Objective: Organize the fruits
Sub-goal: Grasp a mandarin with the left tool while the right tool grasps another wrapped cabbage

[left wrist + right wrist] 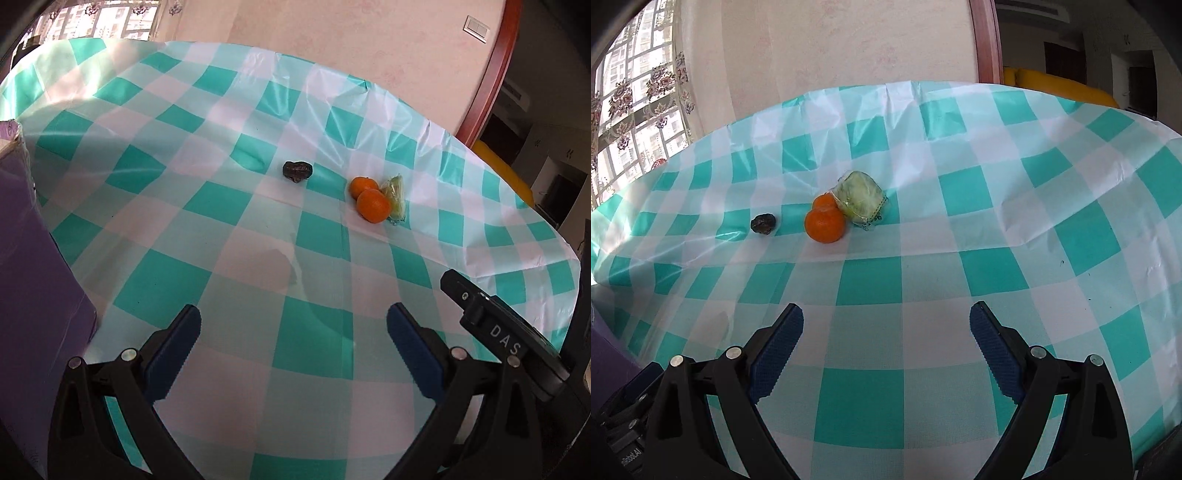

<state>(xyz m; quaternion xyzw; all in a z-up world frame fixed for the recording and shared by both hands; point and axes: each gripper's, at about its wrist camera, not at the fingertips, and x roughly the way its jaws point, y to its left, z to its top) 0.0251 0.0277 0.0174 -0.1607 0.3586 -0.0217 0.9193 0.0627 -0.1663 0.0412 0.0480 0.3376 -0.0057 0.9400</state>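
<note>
— Where does the fruit sit against the two tools?

— Well ahead of both. Two oranges touch each other on the checked tablecloth (960, 221): the near orange (825, 226) in front, the far orange (824, 201) tucked behind it. A pale green fruit in clear wrap (862, 201) leans against their right side. A small dark lump (763, 223) lies apart, off to their left.

— And the tools themselves?

— The right gripper (886, 332) hangs over bare cloth, jaws spread wide, nothing between them. The left gripper (293, 332) likewise stands released and empty, also well short of the fruit.

— Anything one camera catches that the other misses?

— The left camera shows a purple box (37, 277) at the table's left edge, plus part of the right tool's black body at lower right. There the wrapped fruit is mostly hidden behind the oranges. The right camera shows it plainly, and only a purple sliver of the box at its lower left.
</note>
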